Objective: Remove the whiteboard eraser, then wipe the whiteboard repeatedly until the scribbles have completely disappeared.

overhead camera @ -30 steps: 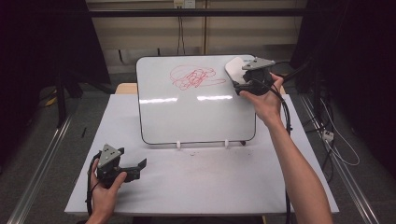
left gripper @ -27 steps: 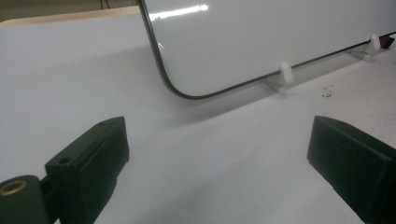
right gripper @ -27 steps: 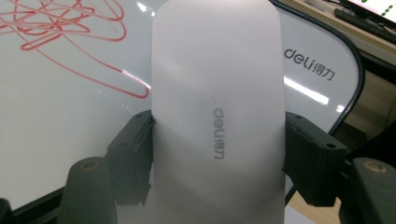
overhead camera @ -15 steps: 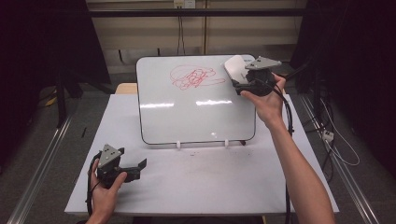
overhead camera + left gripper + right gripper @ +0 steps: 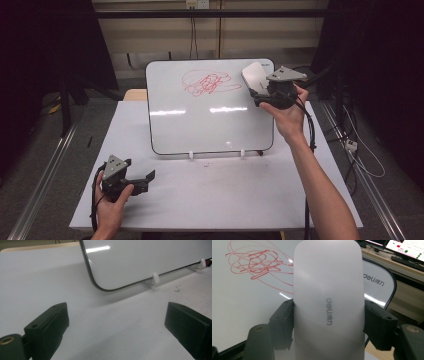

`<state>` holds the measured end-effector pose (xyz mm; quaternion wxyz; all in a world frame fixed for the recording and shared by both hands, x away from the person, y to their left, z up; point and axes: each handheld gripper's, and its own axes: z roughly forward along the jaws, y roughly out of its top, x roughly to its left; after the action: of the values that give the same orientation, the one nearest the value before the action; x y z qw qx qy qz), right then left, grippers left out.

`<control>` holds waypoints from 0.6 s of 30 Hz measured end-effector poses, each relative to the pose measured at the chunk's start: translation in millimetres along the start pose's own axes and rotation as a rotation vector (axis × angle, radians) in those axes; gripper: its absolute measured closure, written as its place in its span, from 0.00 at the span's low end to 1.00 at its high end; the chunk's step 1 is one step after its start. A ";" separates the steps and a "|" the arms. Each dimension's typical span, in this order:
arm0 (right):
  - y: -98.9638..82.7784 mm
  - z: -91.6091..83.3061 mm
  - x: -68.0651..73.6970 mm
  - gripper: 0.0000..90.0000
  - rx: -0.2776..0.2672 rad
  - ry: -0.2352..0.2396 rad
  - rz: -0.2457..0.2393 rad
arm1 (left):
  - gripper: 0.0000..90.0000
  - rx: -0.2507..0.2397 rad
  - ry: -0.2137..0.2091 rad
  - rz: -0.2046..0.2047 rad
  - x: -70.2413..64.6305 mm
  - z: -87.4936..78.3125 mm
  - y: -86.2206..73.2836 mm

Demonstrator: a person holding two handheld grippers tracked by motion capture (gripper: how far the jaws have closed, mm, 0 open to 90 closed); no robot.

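A white board (image 5: 210,120) stands tilted on small white clips (image 5: 190,155) at the middle of the white table (image 5: 225,200). A red scribble (image 5: 207,82) marks its upper part. At the board's top right corner my right gripper (image 5: 258,89) is shut on a white eraser (image 5: 253,76). In the right gripper view both black jaws press the sides of the eraser (image 5: 328,302), with the scribble (image 5: 257,262) to its left. Low at the table's front left, my left gripper (image 5: 148,181) is open with nothing between its fingers. Its view looks over bare table at the board's lower corner (image 5: 150,260).
A cable (image 5: 310,150) trails from the right gripper down along the forearm. Metal rails (image 5: 45,170) run on the floor on both sides of the table. Behind the board, the right gripper view shows a desk with a monitor (image 5: 404,247).
The right hand with the eraser has shifted only slightly by the board's top right corner. The left gripper has stayed where it was.
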<state>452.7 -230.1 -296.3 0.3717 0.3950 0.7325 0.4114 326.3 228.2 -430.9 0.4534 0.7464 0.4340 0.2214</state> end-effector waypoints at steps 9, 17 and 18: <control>-5.2 -1.4 10.6 0.35 -0.018 0.004 -0.006 | 0.06 0.002 0.003 0.016 -2.4 0.3 1.4; -0.3 -1.0 21.8 0.35 -0.045 0.014 -0.017 | 0.06 -0.002 0.000 0.003 -0.5 0.7 -0.4; 0.2 -0.8 23.1 0.35 -0.049 0.017 -0.017 | 0.06 -0.002 0.002 -0.005 -0.1 1.0 -0.7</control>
<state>442.6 -209.9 -300.9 0.3784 0.3759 0.7286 0.4296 326.7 227.8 -432.0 0.4541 0.7447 0.4361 0.2215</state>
